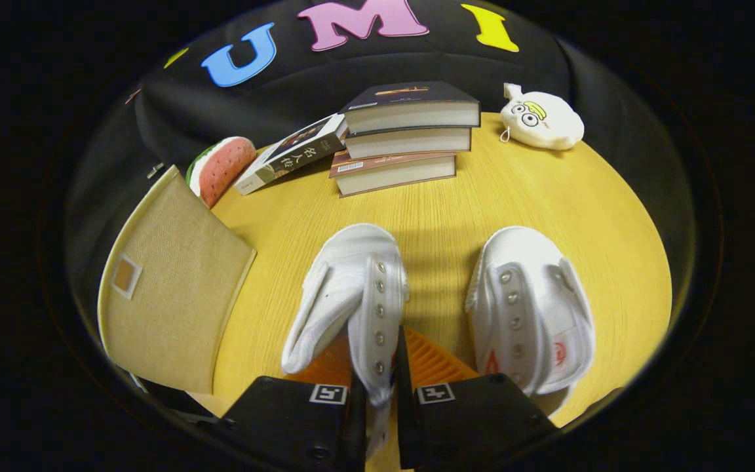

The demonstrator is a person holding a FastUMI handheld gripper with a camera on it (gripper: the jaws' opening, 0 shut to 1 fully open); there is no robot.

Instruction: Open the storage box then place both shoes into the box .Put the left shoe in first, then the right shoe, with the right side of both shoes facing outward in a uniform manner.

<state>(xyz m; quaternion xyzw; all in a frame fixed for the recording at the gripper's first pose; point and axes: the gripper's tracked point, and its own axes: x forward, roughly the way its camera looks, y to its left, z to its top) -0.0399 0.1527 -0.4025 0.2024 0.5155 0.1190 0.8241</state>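
Two white canvas shoes lie on the yellow wooden table, toes pointing away from me. My gripper is shut on the nearer shoe. Both fingers pinch its eyelet-side wall, and the row of metal eyelets runs up between them. I cannot tell whether this shoe is lifted or resting on the table. The other shoe sits apart to the right of the fingers, untouched. The beige fabric storage box stands to the left of the held shoe, with a flat panel bearing a small tab facing me.
Beyond the shoes, three books are stacked at the back of the table, with another book leaning against them. A watermelon-slice plush lies behind the box. A white plush toy sits at the far right.
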